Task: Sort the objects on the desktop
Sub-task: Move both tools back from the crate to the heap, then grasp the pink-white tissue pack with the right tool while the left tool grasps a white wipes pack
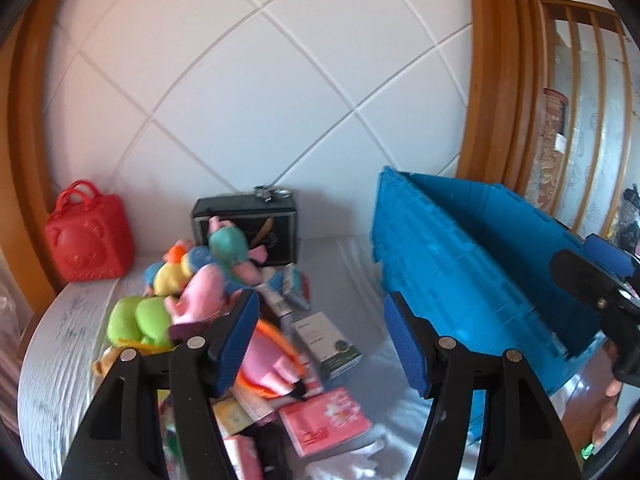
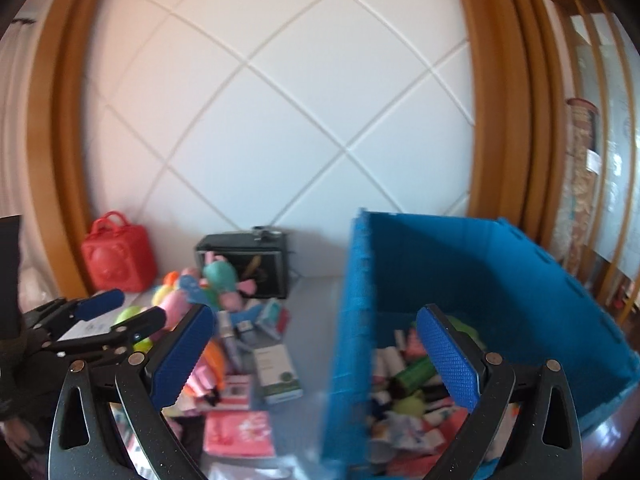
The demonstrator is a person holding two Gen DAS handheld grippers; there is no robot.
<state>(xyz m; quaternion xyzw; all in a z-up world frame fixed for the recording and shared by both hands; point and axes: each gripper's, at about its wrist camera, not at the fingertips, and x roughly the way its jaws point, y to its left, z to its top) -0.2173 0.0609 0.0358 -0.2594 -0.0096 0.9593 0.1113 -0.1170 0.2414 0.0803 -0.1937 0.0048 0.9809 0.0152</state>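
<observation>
Blue pads on both tongs stand wide apart with nothing between them: left gripper [image 1: 324, 344] and right gripper [image 2: 316, 360] are both released and empty.

Nearest us on the grey table [image 1: 52, 360], the pink packet [image 1: 325, 420] lies flat. We judge it light, thin and a bit slick, so pinch it across a short edge rather than from above.

Just beyond, the white-green box [image 1: 329, 344] is stiff card, light, flat-sided. We'd close on its two long faces, an easy grip.

Left of it the plush pile [image 1: 180, 292] is soft, light and squashy. Take one by the body, deep in the pads, or it slips out and drags its neighbours.

Farther back, the black case [image 1: 246, 226] stands against the wall. It looks rigid and likely the heaviest; too wide for one jaw.

The red bag [image 1: 89, 236] at far left looks moulded and stiff; its handles are the obvious hold.

On the right, the blue crate [image 2: 540, 304] already holds mixed small items, so drop height matters little.
</observation>
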